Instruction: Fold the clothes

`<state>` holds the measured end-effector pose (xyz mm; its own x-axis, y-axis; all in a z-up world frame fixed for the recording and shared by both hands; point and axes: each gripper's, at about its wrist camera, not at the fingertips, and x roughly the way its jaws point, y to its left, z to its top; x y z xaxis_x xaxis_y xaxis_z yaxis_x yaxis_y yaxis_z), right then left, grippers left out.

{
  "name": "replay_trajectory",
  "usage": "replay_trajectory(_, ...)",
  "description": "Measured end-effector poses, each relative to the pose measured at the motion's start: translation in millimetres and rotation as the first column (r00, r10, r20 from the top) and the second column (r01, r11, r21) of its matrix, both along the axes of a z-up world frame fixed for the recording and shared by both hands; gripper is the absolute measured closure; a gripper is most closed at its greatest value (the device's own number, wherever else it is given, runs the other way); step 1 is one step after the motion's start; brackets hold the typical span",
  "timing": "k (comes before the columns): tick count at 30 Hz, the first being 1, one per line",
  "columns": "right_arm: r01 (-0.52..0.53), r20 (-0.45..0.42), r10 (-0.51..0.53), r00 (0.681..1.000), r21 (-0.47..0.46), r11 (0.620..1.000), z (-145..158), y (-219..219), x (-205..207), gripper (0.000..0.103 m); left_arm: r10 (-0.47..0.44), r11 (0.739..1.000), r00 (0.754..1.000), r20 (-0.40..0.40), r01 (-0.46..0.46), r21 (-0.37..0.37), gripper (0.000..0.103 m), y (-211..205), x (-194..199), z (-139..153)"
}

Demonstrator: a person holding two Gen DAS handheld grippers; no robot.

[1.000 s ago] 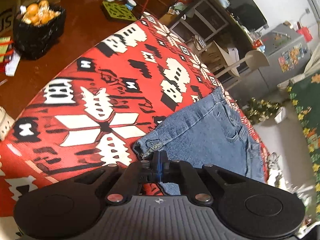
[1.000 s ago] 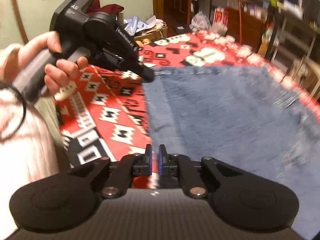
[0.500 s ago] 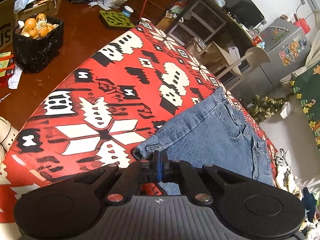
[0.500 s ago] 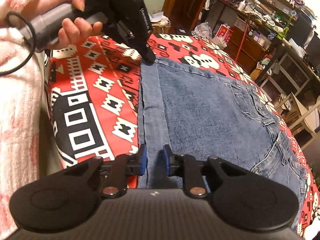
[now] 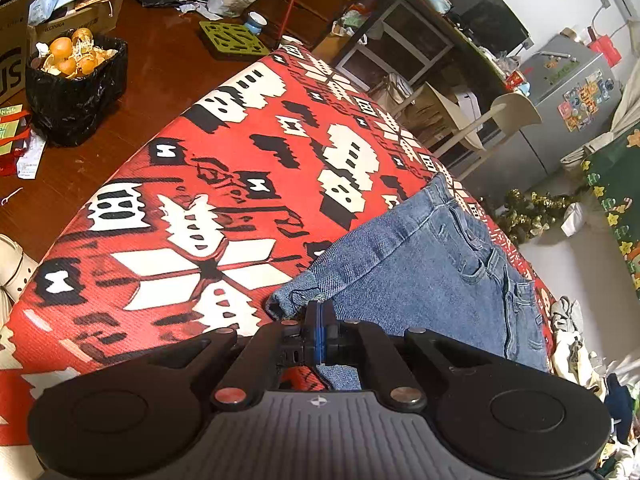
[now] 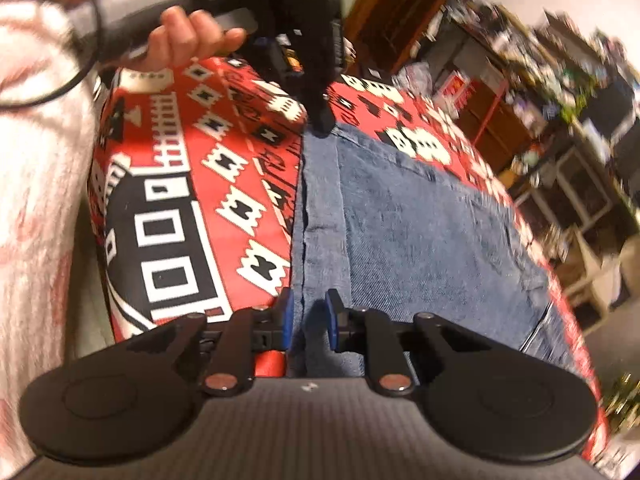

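My left gripper (image 5: 319, 316) is clenched on the near left corner of the jeans (image 5: 432, 276), pinching the hem where it curls up off the red patterned cloth (image 5: 208, 184). From that corner the jeans run away from me, long axis toward the far right, with the pockets and waistband at the far end near the cloth's edge.

My right gripper (image 6: 308, 314) is over the other near corner of the same hem. Its blue pads stand a little apart with the denim edge running up between them; the picture is smeared, but I see a gap on both sides of the fabric, so I judge this corner not yet gripped. In this view my left hand (image 6: 188, 36) and its gripper sit at the far end of the hem, tips down on the denim, so the hem lies straight between my two grippers.

What the coming move turns on, I think, is that both corners sit on the near edge and the length lies ahead. Once the right pads close on the hem, the two corners can be lifted together and carried forward toward the waistband.

There is bare cloth to the left of the jeans. On the right they run close to the cloth's edge, where the fabric could slip off, so I would keep the fold straight along the length.
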<state>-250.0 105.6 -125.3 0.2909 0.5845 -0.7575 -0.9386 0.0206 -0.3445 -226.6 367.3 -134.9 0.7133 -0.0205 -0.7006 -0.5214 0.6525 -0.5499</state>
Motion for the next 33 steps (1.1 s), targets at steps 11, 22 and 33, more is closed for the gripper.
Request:
replay_trajectory(11, -0.016, -0.003, 0.016, 1.0, -0.013, 1.0, -0.5, 2.5, 1.6, 0.087, 0.001, 1.0, 1.0, 0.001, -0.001, -0.003, 0.1, 0.3, 0.6, 0.0)
replay_trajectory(22, 0.016, -0.041, -0.016, 0.999, -0.002, 1.0, 1.2, 0.1, 13.0, 0.087, 0.001, 1.0, 1.0, 0.0, -0.001, -0.004, 0.1, 1.1, 0.1, -0.6)
replay_trajectory(33, 0.051, -0.074, -0.049, 0.996, 0.021, 0.999, -0.1, 0.5, 18.7, 0.102, 0.007, 1.0, 1.0, 0.0, -0.007, 0.009, 0.1, 0.9, -0.9, 0.7)
